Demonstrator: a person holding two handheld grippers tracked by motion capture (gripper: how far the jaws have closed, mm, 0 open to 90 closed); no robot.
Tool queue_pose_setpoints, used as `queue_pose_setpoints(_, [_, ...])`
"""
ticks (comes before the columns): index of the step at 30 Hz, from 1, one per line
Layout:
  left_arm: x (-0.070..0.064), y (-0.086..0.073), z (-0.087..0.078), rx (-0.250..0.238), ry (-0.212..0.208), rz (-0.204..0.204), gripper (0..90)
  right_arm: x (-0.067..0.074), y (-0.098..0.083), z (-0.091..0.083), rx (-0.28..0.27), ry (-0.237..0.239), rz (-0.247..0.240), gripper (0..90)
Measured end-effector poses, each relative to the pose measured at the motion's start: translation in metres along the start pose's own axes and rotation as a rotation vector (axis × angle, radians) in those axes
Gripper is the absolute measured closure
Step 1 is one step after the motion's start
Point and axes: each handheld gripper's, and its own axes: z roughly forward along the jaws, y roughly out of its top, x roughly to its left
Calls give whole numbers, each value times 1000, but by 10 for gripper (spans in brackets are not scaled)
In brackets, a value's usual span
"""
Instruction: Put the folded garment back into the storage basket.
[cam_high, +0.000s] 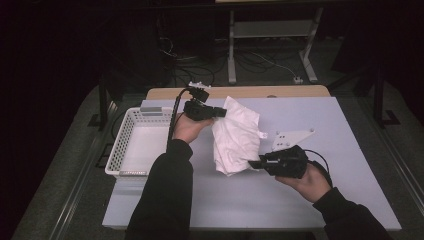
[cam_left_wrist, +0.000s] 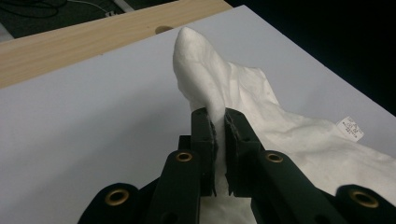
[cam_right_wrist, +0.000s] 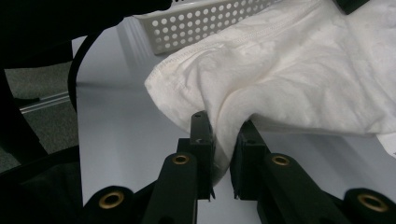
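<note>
Two grippers hold one white cloth (cam_high: 235, 137) over the counter (cam_high: 320, 190).

Taking the cloth as landmark: the left gripper (cam_high: 219, 112) grips its upper left edge, jaws clenched on a pinched fold that rises past them in the left gripper view (cam_left_wrist: 219, 123); the right gripper (cam_high: 254, 164) grips its lower right corner, jaws closed on a hemmed fold in the right gripper view (cam_right_wrist: 224, 135). The cloth hangs crumpled between them, with a small tag (cam_high: 263, 134) sticking out at its right side. A white perforated basket (cam_high: 131, 142) sits to the left of the cloth, at the counter's left edge. A grey three-cornered plate (cam_high: 291, 137) lies just right of the cloth.
</note>
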Motion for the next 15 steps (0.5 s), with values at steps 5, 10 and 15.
queue_pose_setpoints(5, [4, 2, -11, -4, 13, 1, 822, 0, 7, 5, -11, 14, -1, 793])
queue_pose_setpoints(10, [6, 3, -18, -7, 24, -1, 822, 1, 13, 9, -16, 25, -6, 793])
queue_pose_setpoints(15, [13, 4, -33, -26, 30, -12, 823, 4, 25, 18, -25, 38, -24, 793])
